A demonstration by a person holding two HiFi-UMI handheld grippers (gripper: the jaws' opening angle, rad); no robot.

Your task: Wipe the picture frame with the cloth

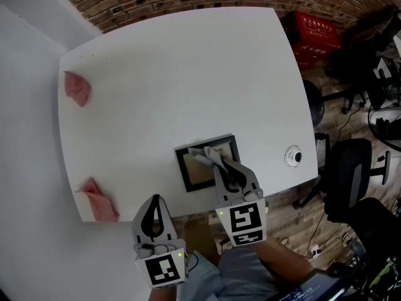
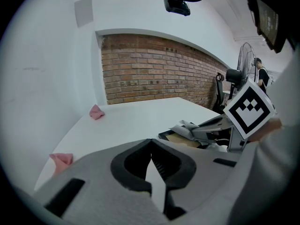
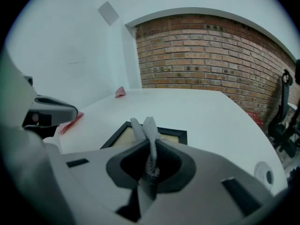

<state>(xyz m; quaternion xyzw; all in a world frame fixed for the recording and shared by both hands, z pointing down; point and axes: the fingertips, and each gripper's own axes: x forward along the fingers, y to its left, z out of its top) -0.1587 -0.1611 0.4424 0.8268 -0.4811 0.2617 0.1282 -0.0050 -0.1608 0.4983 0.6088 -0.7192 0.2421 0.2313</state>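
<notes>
right tool pinching grey cloth, loose end draping onto frame, which is lying flat near front edge of worktop. guessing that's so the wipe pushes straight down. left tool pressed together, gripping nothing, hanging off worktop edge, clear of frame. right gripper view showing cloth running deep between jaws, head view not showing that. cloth maybe touching glass, hard to tell.
</notes>
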